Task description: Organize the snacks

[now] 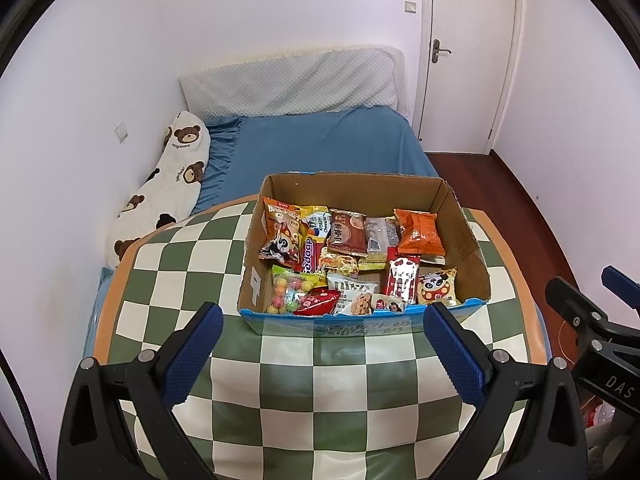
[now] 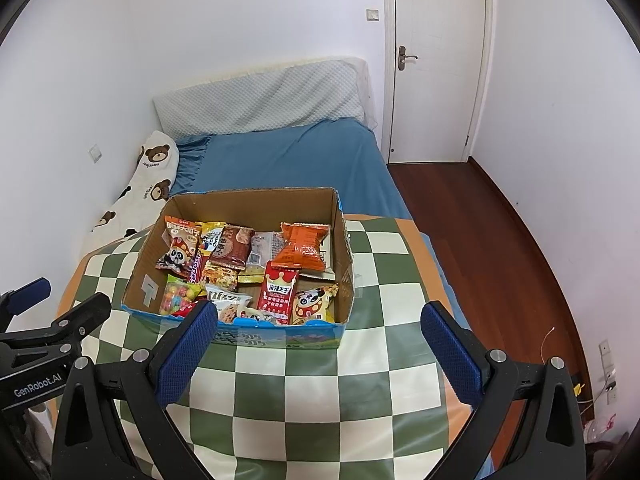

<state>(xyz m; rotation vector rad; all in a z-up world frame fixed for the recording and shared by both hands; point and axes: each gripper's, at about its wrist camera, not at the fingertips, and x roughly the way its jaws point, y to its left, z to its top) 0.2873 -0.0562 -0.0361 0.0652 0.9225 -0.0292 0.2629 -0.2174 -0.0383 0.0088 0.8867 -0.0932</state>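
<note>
My left gripper (image 1: 324, 320) and right gripper (image 2: 318, 318) hang with jaws spread wide and empty, near the front of an open cardboard box (image 1: 460, 216) on a green-and-cream checkered table (image 1: 304, 384). Inside lie packed snacks: an orange crinkled bag (image 1: 418, 232), a red crown-printed packet (image 2: 278, 292), a panda pouch (image 1: 436, 288) and a bag of coloured candy balls (image 1: 290, 288).

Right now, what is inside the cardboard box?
The cardboard box holds loose snack packets, among them an orange bag and a red packet. They overlap, so anything beneath them and most of the box floor is hidden.
</note>
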